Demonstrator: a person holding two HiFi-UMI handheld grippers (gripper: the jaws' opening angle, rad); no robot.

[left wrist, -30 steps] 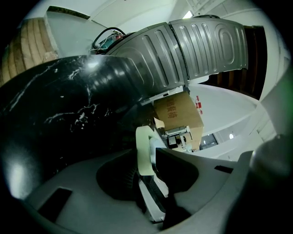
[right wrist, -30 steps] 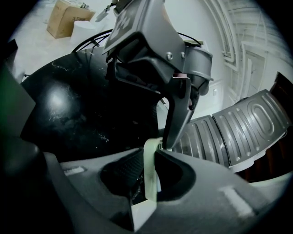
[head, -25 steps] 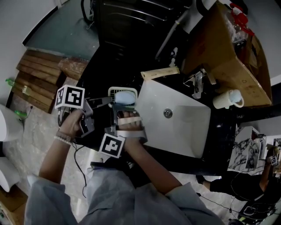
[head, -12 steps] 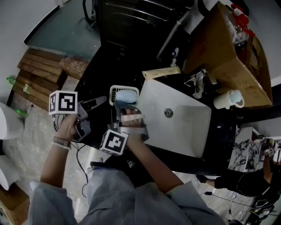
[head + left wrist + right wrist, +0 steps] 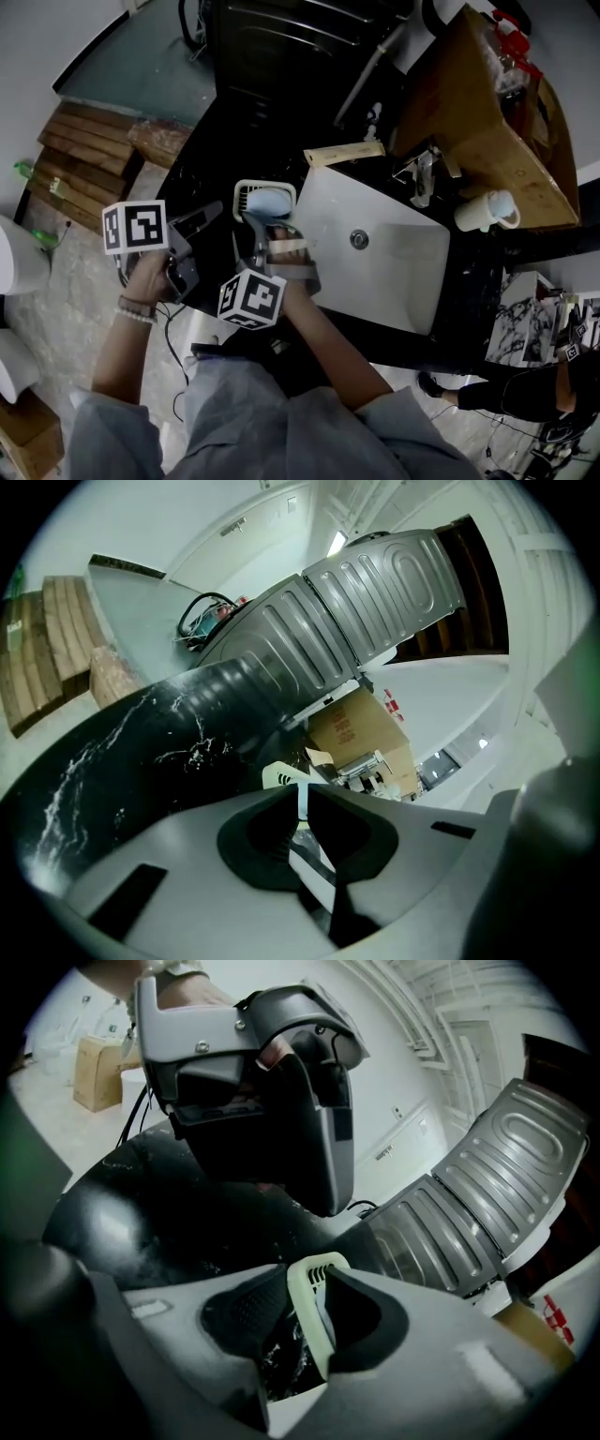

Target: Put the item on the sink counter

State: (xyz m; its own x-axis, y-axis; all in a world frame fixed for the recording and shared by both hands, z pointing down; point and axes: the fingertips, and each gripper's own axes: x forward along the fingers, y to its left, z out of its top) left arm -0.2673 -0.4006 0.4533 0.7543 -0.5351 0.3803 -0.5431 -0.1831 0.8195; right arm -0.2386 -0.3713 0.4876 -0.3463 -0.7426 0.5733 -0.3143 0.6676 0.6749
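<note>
A cream slotted soap dish (image 5: 265,200) with a pale blue soap in it rests on the black marble counter (image 5: 202,164), just left of the sink. My right gripper (image 5: 256,218) reaches it from the near side. In the right gripper view the dish's rim (image 5: 312,1321) stands between the jaws, against the right pad and clear of the left; these jaws have just been opening. My left gripper (image 5: 216,210) hovers to the dish's left, apart from it. Its jaws have just been closing and almost meet (image 5: 302,801) with nothing between them.
A white sink basin (image 5: 375,253) lies right of the dish, with a faucet (image 5: 422,173) and a mug (image 5: 487,211) beyond it. A cardboard box (image 5: 487,122) stands at the back right. A grey ribbed appliance (image 5: 281,47) is behind the counter, wooden planks (image 5: 84,159) on the left floor.
My left gripper has drawn back to the left, away from the dish, and its jaws have narrowed. The right gripper has rolled in place at the dish. The dish has stayed put.
</note>
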